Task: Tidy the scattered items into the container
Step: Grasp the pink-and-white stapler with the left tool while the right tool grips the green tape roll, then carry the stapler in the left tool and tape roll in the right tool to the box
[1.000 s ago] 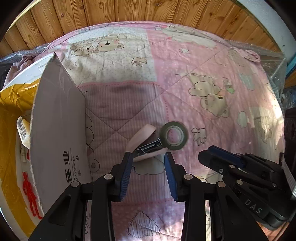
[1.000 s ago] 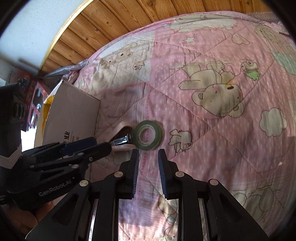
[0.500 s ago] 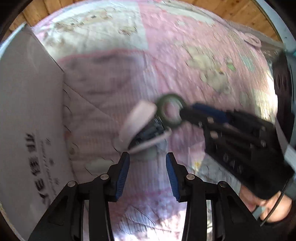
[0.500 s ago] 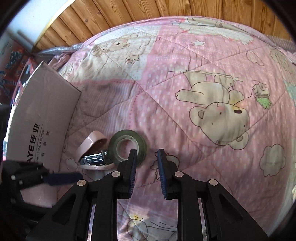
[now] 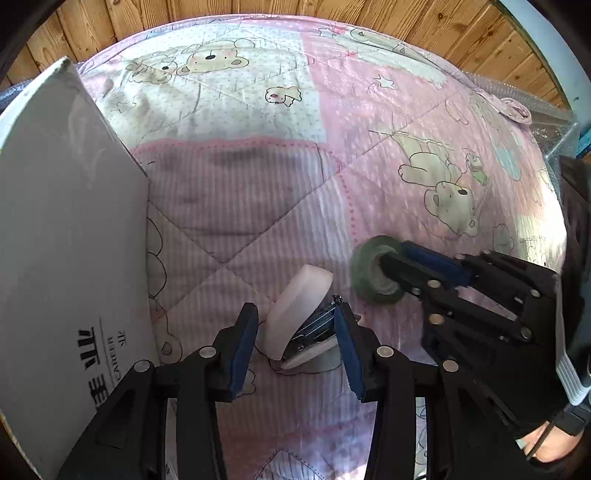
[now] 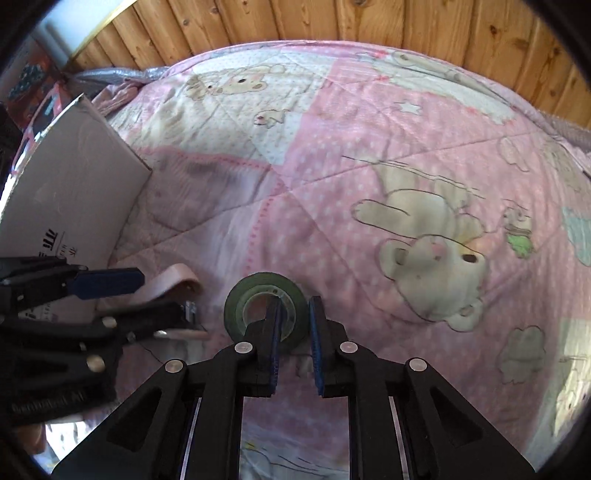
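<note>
A green tape roll (image 6: 236,314) lies on the pink bear quilt (image 6: 369,192). My right gripper (image 6: 294,325) straddles the roll's right wall, one finger in the hole and one outside. Its jaws are narrow but still open, with a little slack showing. A pink stapler (image 5: 299,314), sprung open with its metal core showing, lies left of the roll (image 5: 364,273). My left gripper (image 5: 295,343) is open with a finger on each side of the stapler, not pinching it. The grey cardboard box (image 5: 66,236) stands at the left.
The box wall (image 6: 74,184) rises just left of the stapler (image 6: 173,284). A wooden plank wall (image 6: 369,22) backs the bed. The two grippers sit close side by side. Open quilt stretches ahead and to the right. Silver bubble wrap (image 5: 550,107) lines the bed's far right edge.
Both grippers moved forward and down onto the items. The left now brackets the stapler. The right slid one finger into the tape roll's hole and its jaws narrowed.
</note>
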Tool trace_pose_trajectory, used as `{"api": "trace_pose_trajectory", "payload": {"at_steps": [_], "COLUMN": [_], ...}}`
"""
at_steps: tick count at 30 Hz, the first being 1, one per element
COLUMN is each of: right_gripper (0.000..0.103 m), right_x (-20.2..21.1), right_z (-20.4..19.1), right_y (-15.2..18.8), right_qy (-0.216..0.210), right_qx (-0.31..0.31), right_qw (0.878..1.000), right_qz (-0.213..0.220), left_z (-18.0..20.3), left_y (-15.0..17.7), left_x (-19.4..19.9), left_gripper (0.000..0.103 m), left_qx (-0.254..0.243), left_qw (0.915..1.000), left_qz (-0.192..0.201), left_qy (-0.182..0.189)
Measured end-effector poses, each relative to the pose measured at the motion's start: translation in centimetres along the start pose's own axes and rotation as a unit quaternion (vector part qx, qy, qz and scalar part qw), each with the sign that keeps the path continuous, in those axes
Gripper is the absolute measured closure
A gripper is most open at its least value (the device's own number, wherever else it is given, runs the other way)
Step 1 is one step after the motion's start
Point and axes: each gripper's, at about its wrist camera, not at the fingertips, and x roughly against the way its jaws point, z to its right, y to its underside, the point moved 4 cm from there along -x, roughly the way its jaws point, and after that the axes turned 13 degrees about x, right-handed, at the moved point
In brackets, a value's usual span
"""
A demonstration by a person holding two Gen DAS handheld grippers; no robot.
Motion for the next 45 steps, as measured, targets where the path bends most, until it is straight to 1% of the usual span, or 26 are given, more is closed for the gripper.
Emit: {"api": "trace_pose_trajectory", "payload": {"at_steps": [2,4,5,7,9,11,12,14,16,19,23,26,30,34,36,39,45], "right_gripper": [0.088,0.088,0.088,0.088,0.088,0.087,0.084,0.084,0.084,0.085,0.087,0.088,0.088,0.088,0.088,0.088,0.088], "right_x": [0.9,1.8,2.2,2.7,2.7,2.5,2.3,2.0,1.9,1.8,2.0,2.4,2.9,3.3,3.5,3.9,5.6], "right_z": [1.4,2.3,2.5,2.4,2.1,1.7,1.7,1.9,2.0,1.6,1.7,2.0,2.2,2.2,2.1,2.1,2.0], "right_y": [1.4,2.7,3.3,4.3,4.9,5.3,5.5,5.5,5.5,5.5,5.8,6.2,6.9,7.5,7.7,8.0,8.2], "right_qy": [0.006,0.003,0.000,-0.003,-0.013,-0.015,-0.018,-0.024,-0.027,-0.018,-0.020,-0.041,-0.059,-0.071,-0.073,-0.076,-0.074], "right_qx": [-0.018,-0.036,-0.041,-0.042,-0.047,-0.045,-0.049,-0.061,-0.065,-0.049,-0.060,-0.090,-0.117,-0.135,-0.139,-0.146,-0.149], "right_qw": [1.000,0.999,0.999,0.999,0.999,0.999,0.999,0.998,0.997,0.998,0.998,0.995,0.991,0.988,0.987,0.986,0.985], "right_qz": [-0.002,-0.003,-0.003,-0.005,-0.004,-0.001,0.001,0.008,0.016,0.024,0.028,0.030,0.033,0.037,0.037,0.037,0.043], "left_z": [0.5,1.4,2.0,2.6,2.4,2.0,1.6,1.2,1.2,1.3,1.8,2.2,2.8,3.3,3.1,4.5,6.4], "left_y": [0.4,1.6,2.3,3.6,4.1,4.0,3.9,3.7,3.6,3.7,4.1,4.4,5.0,4.9,5.0,5.0,5.3], "left_x": [0.2,0.7,0.9,1.1,1.0,0.7,0.5,0.2,0.2,-0.1,-0.3,0.4,2.2,2.5,2.6,2.0,2.4], "left_gripper": [0.058,0.058,0.058,0.058,0.058,0.058,0.058,0.058,0.058,0.058,0.062,0.062,0.062,0.062,0.062,0.062,0.062], "left_qx": [-0.005,-0.034,-0.049,-0.065,-0.074,-0.066,-0.057,-0.041,-0.040,-0.035,-0.050,-0.050,-0.066,-0.061,-0.061,-0.060,-0.059], "left_qw": [1.0000,0.9994,0.9988,0.9977,0.9971,0.9977,0.9983,0.9990,0.9989,0.9990,0.9987,0.9987,0.9976,0.9977,0.9977,0.9977,0.9971], "left_qz": [-0.006,-0.003,-0.006,-0.019,-0.017,-0.009,-0.011,-0.017,-0.019,-0.019,-0.003,0.000,0.021,0.021,0.018,0.015,0.024], "left_qy": [0.004,-0.003,-0.002,0.009,0.003,-0.005,-0.006,0.006,0.014,0.019,-0.003,0.007,0.009,0.020,0.023,0.026,0.041]}}
